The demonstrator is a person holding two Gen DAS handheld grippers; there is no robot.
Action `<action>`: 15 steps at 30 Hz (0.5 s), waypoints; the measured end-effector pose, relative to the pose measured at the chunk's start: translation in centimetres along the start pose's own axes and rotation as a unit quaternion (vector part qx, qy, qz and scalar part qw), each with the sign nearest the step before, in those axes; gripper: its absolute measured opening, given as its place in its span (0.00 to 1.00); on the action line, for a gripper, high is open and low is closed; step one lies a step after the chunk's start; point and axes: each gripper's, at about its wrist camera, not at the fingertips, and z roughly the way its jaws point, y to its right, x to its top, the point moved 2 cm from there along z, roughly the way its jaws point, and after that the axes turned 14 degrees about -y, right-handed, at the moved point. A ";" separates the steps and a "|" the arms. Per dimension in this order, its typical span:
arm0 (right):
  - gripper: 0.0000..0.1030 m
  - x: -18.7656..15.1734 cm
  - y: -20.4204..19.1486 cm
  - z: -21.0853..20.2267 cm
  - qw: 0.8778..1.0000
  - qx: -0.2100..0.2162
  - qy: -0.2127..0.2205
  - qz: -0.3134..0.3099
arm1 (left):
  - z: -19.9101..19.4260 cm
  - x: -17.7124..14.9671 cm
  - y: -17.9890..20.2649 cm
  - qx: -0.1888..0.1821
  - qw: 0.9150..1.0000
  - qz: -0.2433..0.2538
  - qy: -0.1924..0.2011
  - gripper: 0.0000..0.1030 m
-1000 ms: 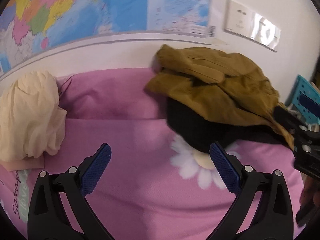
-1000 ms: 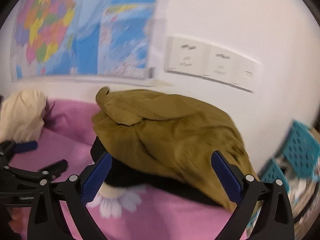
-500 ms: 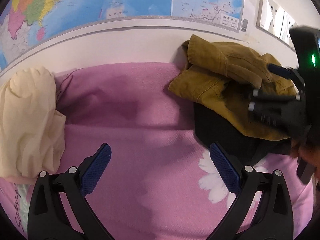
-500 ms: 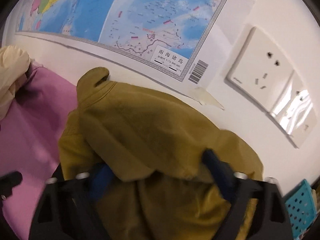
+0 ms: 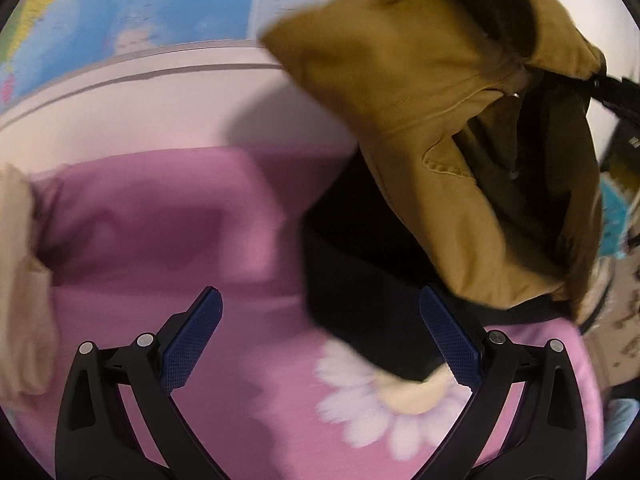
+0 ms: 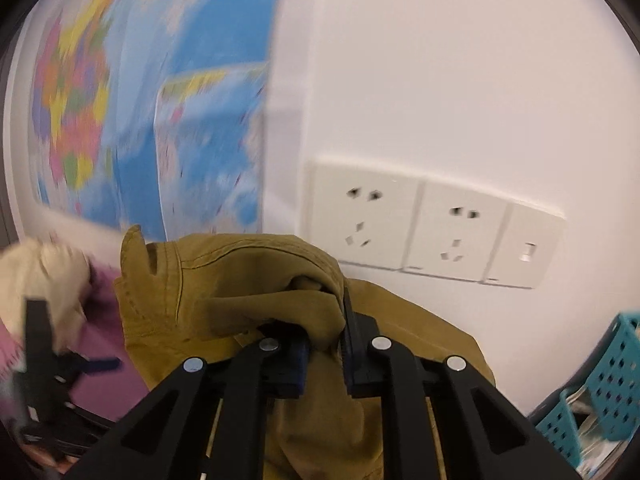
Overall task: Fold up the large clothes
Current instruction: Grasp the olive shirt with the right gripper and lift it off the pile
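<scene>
A mustard-brown jacket [image 5: 432, 128] hangs lifted above the pink bedcover [image 5: 168, 232], with a black garment [image 5: 360, 280] lying under it. My right gripper [image 6: 325, 340] is shut on a bunched fold of the brown jacket [image 6: 240, 292] and holds it up near the wall. My left gripper [image 5: 320, 336] is open and empty, low over the pink cover, left of and below the hanging jacket.
A cream garment [image 5: 20, 280] lies bunched at the left of the bed. A world map [image 6: 140, 100] and white wall sockets [image 6: 432, 224] are on the wall behind. A teal plastic basket [image 6: 600, 392] stands at the right.
My right gripper closed on the brown jacket and lifted it off the bed, uncovering the black garment. My left gripper stayed open and moved closer.
</scene>
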 end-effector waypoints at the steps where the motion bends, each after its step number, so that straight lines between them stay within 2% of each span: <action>1: 0.12 0.0 0.1 0.0 1.000 0.001 0.002 0.003 | -0.3 0.3 0.2 -0.024 1.000 0.002 0.009 0.95; 4: 0.12 0.3 0.9 -1.2 1.000 -0.004 0.008 0.009 | -1.6 0.2 1.1 -0.088 0.995 0.020 0.042 0.95; 7: 0.12 0.4 0.9 -2.0 1.000 -0.002 0.017 0.018 | -2.6 -0.1 2.7 -0.151 0.985 0.062 0.055 0.95; 9: 0.12 0.2 1.0 -1.9 0.999 0.005 0.019 0.026 | -2.7 -0.3 3.2 -0.173 0.980 0.081 0.064 0.95; 11: 0.12 0.0 1.9 -3.0 0.999 0.006 0.020 0.025 | -2.2 -0.3 3.9 -0.166 0.980 0.092 0.063 0.94; 13: 0.12 -0.3 2.3 -3.3 0.999 0.022 0.020 0.040 | -0.8 0.6 4.1 -0.164 0.982 0.087 0.046 0.80; 14: 0.12 -0.2 2.3 -3.5 0.999 0.021 0.023 0.041 | -0.2 0.5 4.7 -0.161 0.983 0.085 0.031 0.51; 15: 0.12 -0.3 2.5 -3.8 0.999 0.012 0.030 0.041 | 0.3 0.5 5.3 -0.156 0.984 0.082 0.013 0.17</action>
